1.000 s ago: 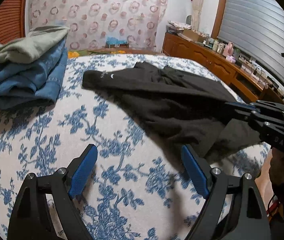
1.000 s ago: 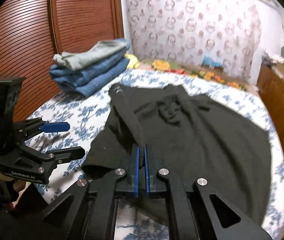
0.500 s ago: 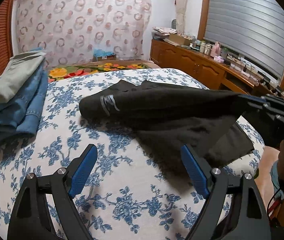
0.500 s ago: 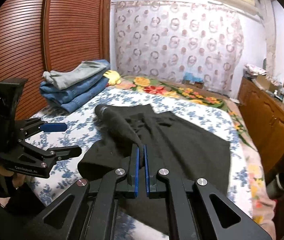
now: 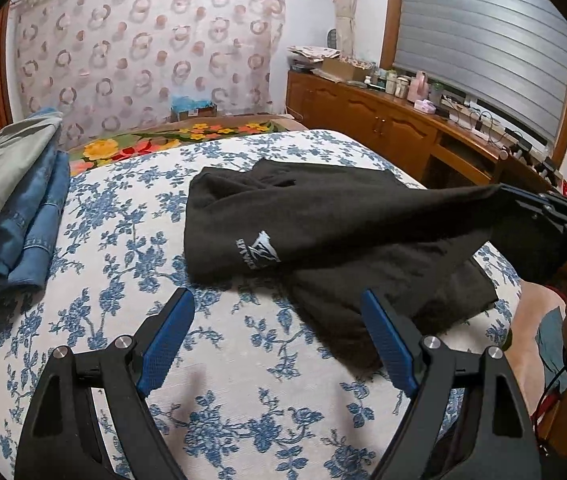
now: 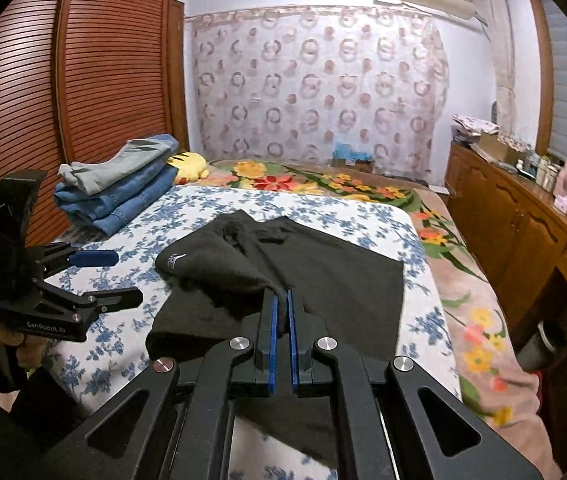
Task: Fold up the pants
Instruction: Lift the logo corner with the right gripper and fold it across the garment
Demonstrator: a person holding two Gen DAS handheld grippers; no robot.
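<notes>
Two hand-held grippers: right hand-held gripper [image 6: 281,312] has its blue pads pressed together, pinching a fold of the black fleece pants [image 5: 323,216]; left hand-held gripper [image 5: 279,340] hangs spread wide and holds nothing.
Right grip, reason: the pinched cloth runs up taut from the bed to the pads, so this looks like a lift that draws one layer over the rest to make the fold.
Left grip, reason: its fingers hover over bare blue-flowered bedspread [image 5: 131,216], just short of the pants' near edge, likely ready to take the opposite corner.
Pants, place: ahead of both grippers on the bedspread, white logo [image 5: 257,250] facing up on the raised roll, a flat panel lying beyond it.
Change from a second ago: the pinched edge has been lifted higher and pulled toward the person, the logo end has rolled nearer the left gripper, and the garment lies more bunched.
Farther left: stack of folded blue jeans with a grey garment on top [image 6: 123,184], well apart from the pants.
Farthest: ring-patterned curtain [image 6: 315,92].
</notes>
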